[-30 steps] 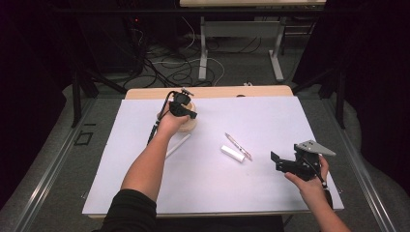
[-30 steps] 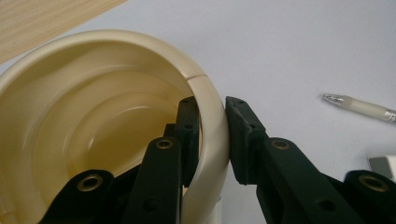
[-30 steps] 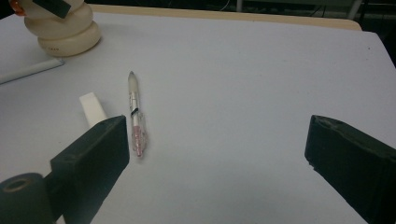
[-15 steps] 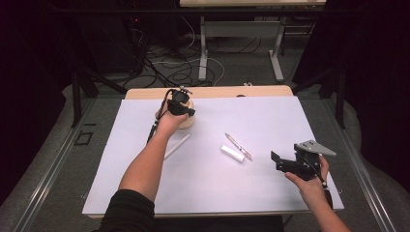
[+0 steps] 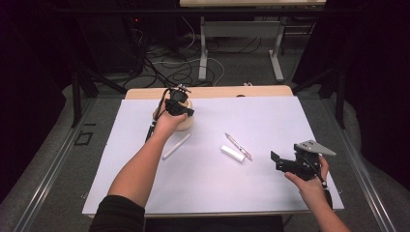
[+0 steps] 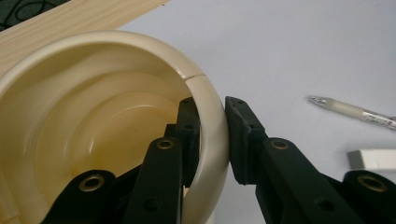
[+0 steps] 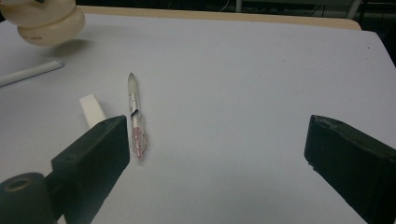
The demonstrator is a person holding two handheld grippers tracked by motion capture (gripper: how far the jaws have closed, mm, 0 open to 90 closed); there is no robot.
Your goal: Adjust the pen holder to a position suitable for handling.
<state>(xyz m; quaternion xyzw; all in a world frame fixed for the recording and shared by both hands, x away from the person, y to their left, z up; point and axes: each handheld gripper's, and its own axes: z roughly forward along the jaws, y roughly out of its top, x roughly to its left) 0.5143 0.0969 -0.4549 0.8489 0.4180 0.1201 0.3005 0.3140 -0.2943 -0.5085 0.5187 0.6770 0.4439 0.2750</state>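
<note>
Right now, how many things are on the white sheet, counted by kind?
Cream cup, rim clamped by the left gripper: 1
Pen: 1
White block: 1
White stick: 1
Total: 4

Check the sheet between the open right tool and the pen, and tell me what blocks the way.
Nothing visible does. From the right tool, bare white sheet runs up to the pen. The eraser lies beside the pen, on its far side, off the path.
</note>
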